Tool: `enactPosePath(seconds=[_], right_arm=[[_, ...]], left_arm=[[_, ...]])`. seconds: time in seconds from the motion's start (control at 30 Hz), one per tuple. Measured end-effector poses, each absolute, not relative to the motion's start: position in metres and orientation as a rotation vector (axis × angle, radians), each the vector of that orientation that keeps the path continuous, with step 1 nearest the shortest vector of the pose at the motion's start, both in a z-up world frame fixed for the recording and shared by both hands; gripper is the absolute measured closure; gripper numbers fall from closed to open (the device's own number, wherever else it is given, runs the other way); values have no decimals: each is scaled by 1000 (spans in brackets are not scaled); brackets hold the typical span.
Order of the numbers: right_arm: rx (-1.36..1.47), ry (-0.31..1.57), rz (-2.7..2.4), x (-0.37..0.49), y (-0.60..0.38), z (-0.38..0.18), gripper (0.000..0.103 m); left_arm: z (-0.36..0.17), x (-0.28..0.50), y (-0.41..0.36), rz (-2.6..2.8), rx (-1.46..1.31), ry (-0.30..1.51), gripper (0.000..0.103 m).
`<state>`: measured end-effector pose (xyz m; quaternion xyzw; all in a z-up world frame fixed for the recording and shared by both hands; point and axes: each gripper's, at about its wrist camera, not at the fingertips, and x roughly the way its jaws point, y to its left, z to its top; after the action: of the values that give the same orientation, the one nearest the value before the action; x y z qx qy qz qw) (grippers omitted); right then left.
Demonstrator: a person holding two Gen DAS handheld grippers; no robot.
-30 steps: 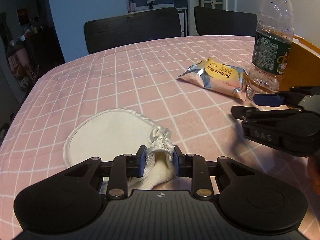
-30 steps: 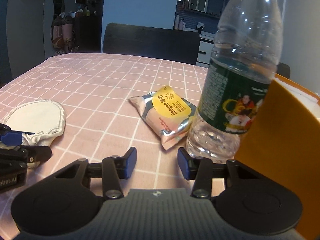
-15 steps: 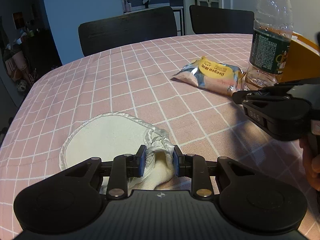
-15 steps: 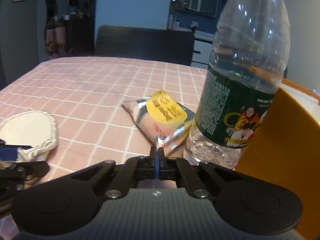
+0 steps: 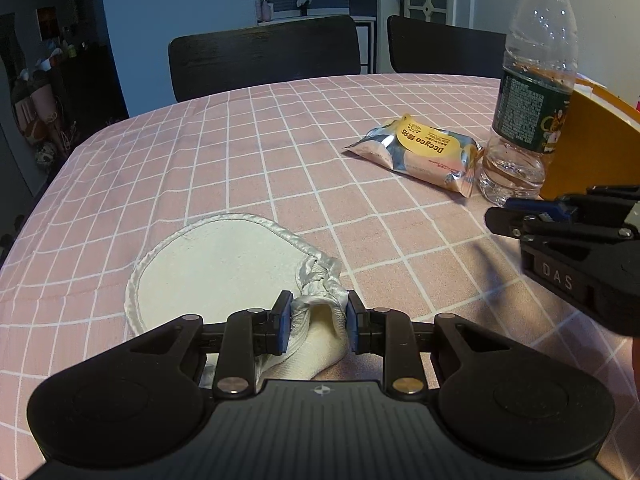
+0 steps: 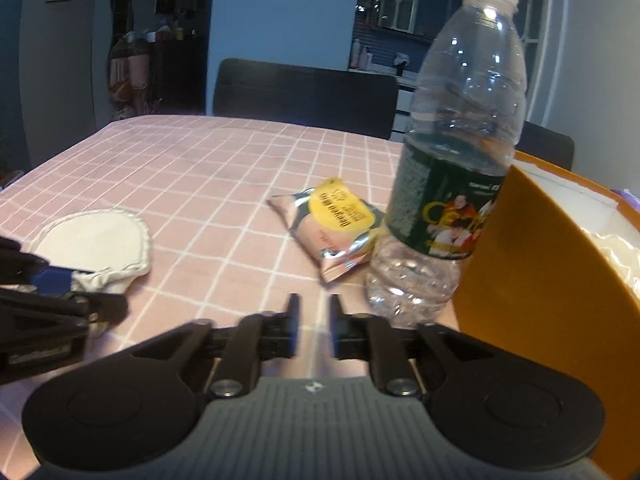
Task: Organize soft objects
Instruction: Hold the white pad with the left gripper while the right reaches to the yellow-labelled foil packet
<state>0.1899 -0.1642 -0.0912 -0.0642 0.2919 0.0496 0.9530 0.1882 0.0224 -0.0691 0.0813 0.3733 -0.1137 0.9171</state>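
A round white cloth pad [image 5: 216,264] lies on the pink checked tablecloth [image 5: 240,152]. My left gripper [image 5: 316,320] is shut on its bunched near edge; the same pad [image 6: 96,244] shows at the left of the right wrist view. A silver snack packet [image 5: 420,156] with a yellow label lies flat beside a clear water bottle [image 5: 524,112]. My right gripper [image 6: 314,328] hovers over bare tablecloth short of the packet [image 6: 336,228], its jaws opening with nothing between them. It appears side-on at the right edge of the left wrist view, right gripper [image 5: 520,210].
An orange box [image 6: 540,292] with white soft material inside stands right of the bottle [image 6: 456,152]. Two dark chairs [image 5: 264,56] stand at the table's far side. A person's hand [image 5: 636,360] shows at the right edge.
The right gripper's jaws closed fully, then parted again. It drew back and rose slightly, so the bottle cap now shows. The left gripper kept its hold on the pad.
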Motion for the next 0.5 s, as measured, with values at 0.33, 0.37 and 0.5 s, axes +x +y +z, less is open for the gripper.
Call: enactPosePath(seconds=[0.33, 0.37, 0.5], right_arm=[[-228, 562, 87, 224, -146, -97, 66], [-231, 568, 88, 228, -145, -99, 68], [-212, 619, 99, 241, -149, -110, 88]], left_arm=[[-68, 204, 23, -227, 164, 773, 74], [-69, 206, 24, -227, 164, 774, 74], [-70, 212, 23, -234, 166, 775, 74]])
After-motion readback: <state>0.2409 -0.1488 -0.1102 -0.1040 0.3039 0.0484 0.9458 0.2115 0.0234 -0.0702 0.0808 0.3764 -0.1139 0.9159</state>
